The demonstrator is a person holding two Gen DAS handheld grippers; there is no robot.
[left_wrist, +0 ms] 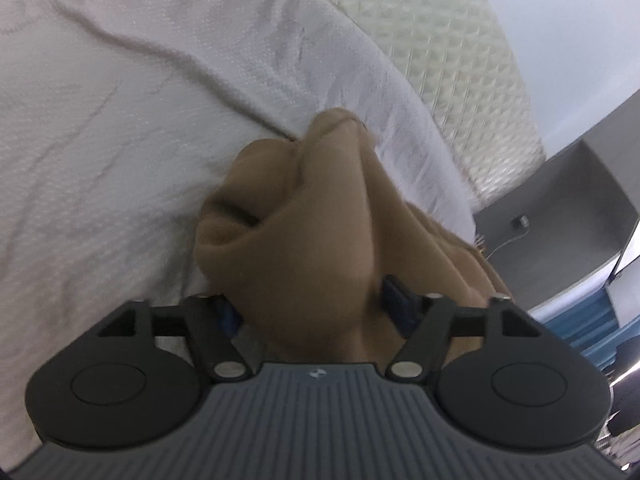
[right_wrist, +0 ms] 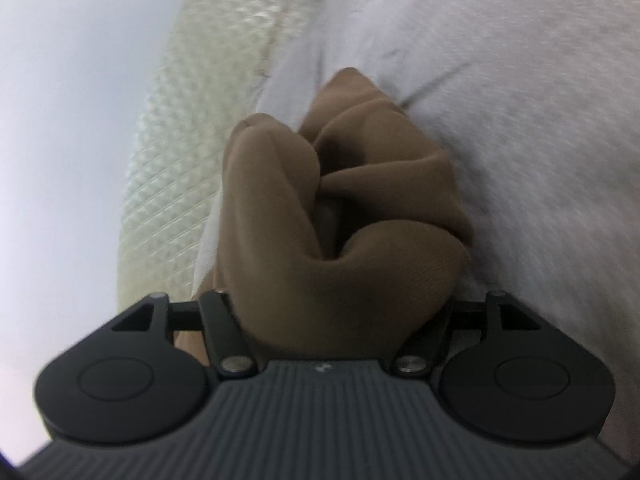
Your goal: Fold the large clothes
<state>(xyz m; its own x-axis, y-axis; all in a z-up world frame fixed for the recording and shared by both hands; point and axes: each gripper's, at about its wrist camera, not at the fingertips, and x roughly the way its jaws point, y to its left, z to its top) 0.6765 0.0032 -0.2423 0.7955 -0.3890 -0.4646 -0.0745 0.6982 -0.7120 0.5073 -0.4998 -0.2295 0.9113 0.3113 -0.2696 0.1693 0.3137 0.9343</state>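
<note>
A tan brown garment (left_wrist: pixel 304 240) is bunched in thick folds over my left gripper (left_wrist: pixel 316 304). The cloth hides the fingertips; only blue pads (left_wrist: pixel 396 300) show at its sides, closed on it. In the right wrist view another bunch of the same tan garment (right_wrist: pixel 344 232) covers my right gripper (right_wrist: pixel 340 312), which is shut on it, its fingertips hidden. Both bunches are held over a white bed sheet (left_wrist: pixel 100 140), which also shows in the right wrist view (right_wrist: pixel 540 100).
The cream quilted mattress side (left_wrist: pixel 460 60) runs along the sheet's edge and shows in the right wrist view (right_wrist: pixel 192 128). A grey shelf unit (left_wrist: pixel 580 208) with a small dark plug stands at the right. A pale wall (right_wrist: pixel 72 120) lies beyond the mattress.
</note>
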